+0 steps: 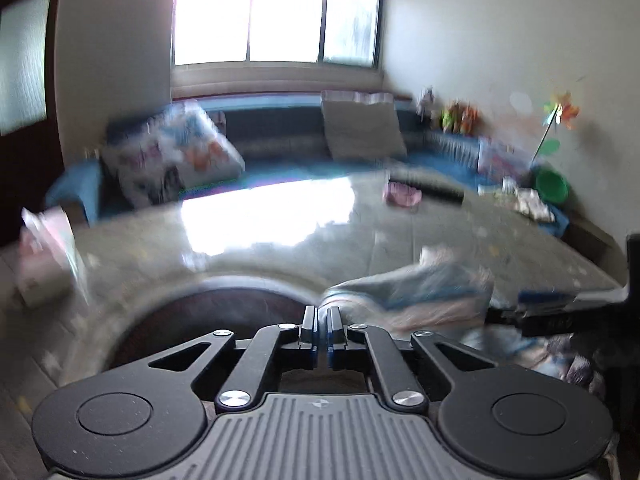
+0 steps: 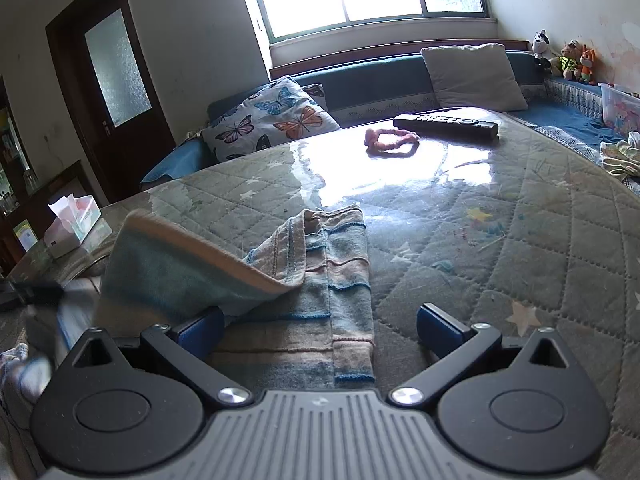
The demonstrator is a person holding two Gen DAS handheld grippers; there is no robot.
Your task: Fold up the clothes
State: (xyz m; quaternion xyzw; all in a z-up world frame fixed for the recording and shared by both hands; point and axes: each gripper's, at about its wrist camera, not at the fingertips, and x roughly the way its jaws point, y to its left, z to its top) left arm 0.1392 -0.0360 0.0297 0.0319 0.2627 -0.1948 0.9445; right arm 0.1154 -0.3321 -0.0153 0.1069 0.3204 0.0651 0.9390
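Left fingers: pressed together at the centre of the left gripper (image 1: pixel 321 326), with no cloth visibly between them; the view is motion-blurred.
Right fingers: spread wide apart on the right gripper (image 2: pixel 320 326), gripping nothing; the blue pad (image 2: pixel 434 326) on the right side rests clear of the cloth, the left pad sits partly under a raised flap.
Striped garment (image 2: pixel 320 280): a blue and beige knitted piece lying on the tabletop (image 2: pixel 520 240) directly ahead of the right gripper, running between its fingers; one corner is lifted and curled over at the left, the rest lies flat in folded layers.
Garment, left view: a blurred blue and beige bundle (image 1: pixel 420 292) just right of the closed fingers, on the near edge of the tabletop.
Left view only: a dark rounded edge below the tabletop, a green tub (image 1: pixel 552 186) and a pinwheel (image 1: pixel 562 110) by the far wall.
Right view only: a quilted, star-printed cover under a glossy sheet, a dark door (image 2: pixel 108 80), soft toys (image 2: pixel 568 58) on the sofa back.
Both views: pink scrunchie (image 2: pixel 390 142), black remote control (image 2: pixel 446 124), tissue box (image 2: pixel 74 224), butterfly cushion (image 2: pixel 268 120), grey cushion (image 2: pixel 474 76).
Pose, left: low at the tabletop's near edge, aimed at the window.
Pose, right: low over the tabletop, level, aimed along the garment.
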